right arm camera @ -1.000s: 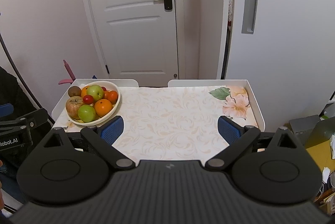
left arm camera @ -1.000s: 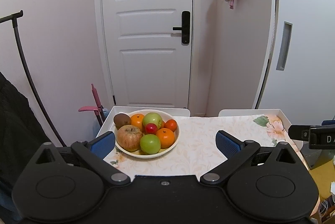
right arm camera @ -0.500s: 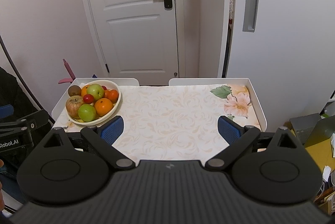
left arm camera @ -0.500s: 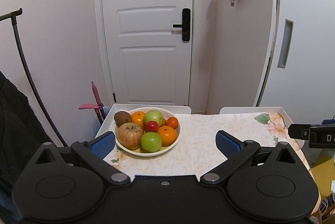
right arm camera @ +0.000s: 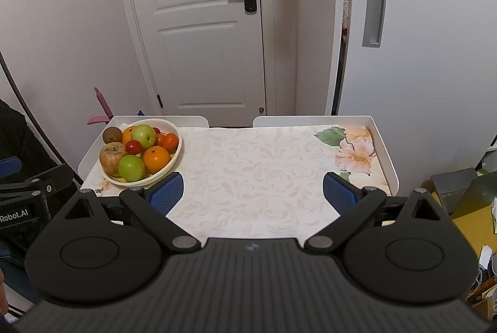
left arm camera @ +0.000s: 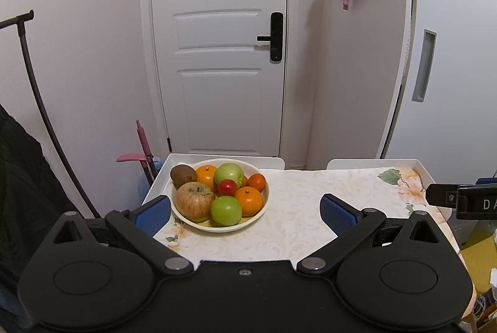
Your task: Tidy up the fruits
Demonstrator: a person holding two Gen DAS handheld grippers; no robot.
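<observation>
Bowl (right arm camera: 174, 157) of fruit (right arm camera: 138, 149) on table (right arm camera: 264, 171), at 10 o'clock corner. Door (right arm camera: 202, 28) beyond table at 12 o'clock.

Both cameras sit low behind their own fingers at the near edge of the bench (right arm camera: 264, 165), facing the door (left arm camera: 217, 53). The left view looks from the left end, close to the bowl (left arm camera: 262, 202); the right view stands further right and higher. Both share bench, bowl (right arm camera: 174, 159) and door (right arm camera: 198, 31).

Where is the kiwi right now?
In both views the kiwi sits at the bowl's far-left rim, behind the russet apple and left of an orange.
</observation>
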